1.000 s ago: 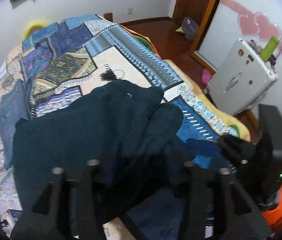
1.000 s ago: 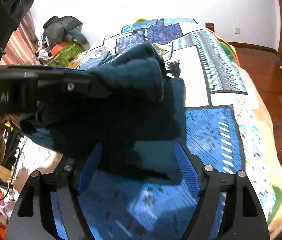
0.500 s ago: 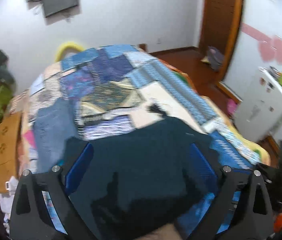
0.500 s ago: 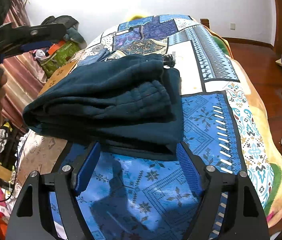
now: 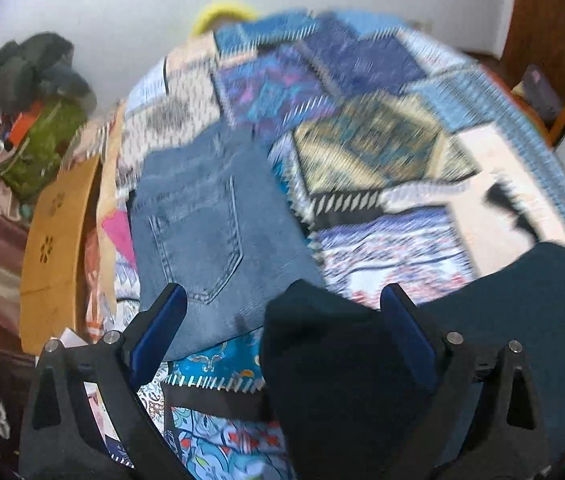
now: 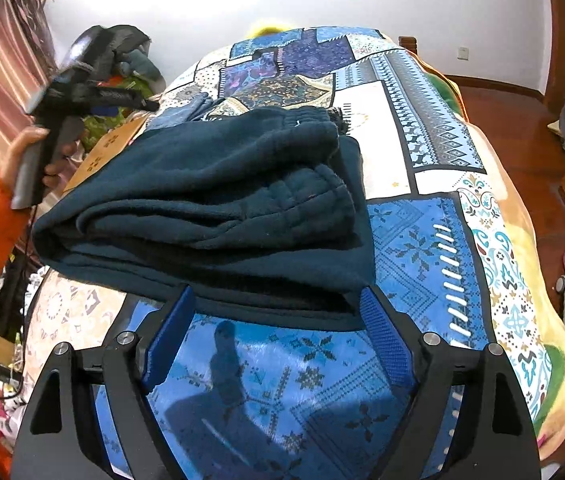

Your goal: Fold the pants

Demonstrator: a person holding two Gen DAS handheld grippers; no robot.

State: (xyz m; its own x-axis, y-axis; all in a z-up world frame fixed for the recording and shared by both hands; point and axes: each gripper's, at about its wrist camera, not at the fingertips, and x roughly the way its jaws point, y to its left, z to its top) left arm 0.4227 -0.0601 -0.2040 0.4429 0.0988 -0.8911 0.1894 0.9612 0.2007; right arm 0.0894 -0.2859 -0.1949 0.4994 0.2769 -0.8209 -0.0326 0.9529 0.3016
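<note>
The dark teal pants (image 6: 222, 200) lie folded in a thick stack on the patchwork bedspread (image 6: 414, 240). My right gripper (image 6: 276, 300) hovers at the stack's near edge. Its jaws are opening, and the blue pads (image 6: 382, 336) stand on either side of the hem without pressing it. A hand in an orange sleeve holds my left gripper (image 6: 142, 102) off the stack's far left. In the left wrist view the left gripper (image 5: 282, 304) is open. A corner of the pants (image 5: 342, 360) shows below it, loose between the fingers.
Blue jeans (image 5: 202, 220) lie flat on the bed beyond the left gripper. A tan board (image 5: 54, 240) and a pile of bags (image 5: 38, 80) sit along the bed's left side. Wooden floor (image 6: 514, 128) and a door are to the right.
My left gripper let go of the pants' top fold, opened wide and swung left towards the jeans. The pants settled into a folded stack. The right jaws widened slightly.
</note>
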